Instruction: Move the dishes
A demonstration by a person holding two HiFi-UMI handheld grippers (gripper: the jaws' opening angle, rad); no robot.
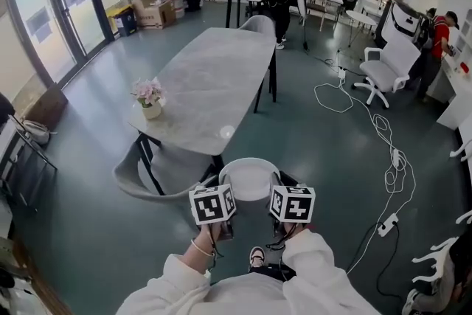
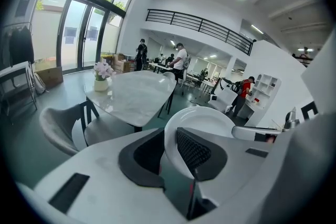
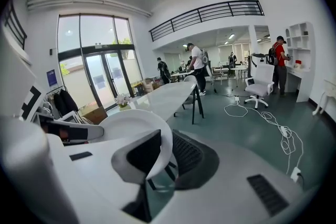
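A white round plate (image 1: pixel 249 178) hangs in the air just short of the near end of the grey marble table (image 1: pixel 214 77). My left gripper (image 1: pixel 226 188) is shut on its left rim and my right gripper (image 1: pixel 276 187) is shut on its right rim. In the left gripper view the plate (image 2: pixel 202 123) stands between the jaws, with the black ribbed pad (image 2: pixel 191 150) against it. In the right gripper view the plate (image 3: pixel 134 126) is pinched the same way, and the other gripper's finger shows at the left.
A small vase of pink flowers (image 1: pixel 150 97) stands on the table's left edge. A grey chair (image 1: pixel 158 175) is tucked under the near corner, another chair (image 1: pixel 259 25) at the far end. White cables (image 1: pixel 383 151) trail over the floor at right. People stand by desks far back.
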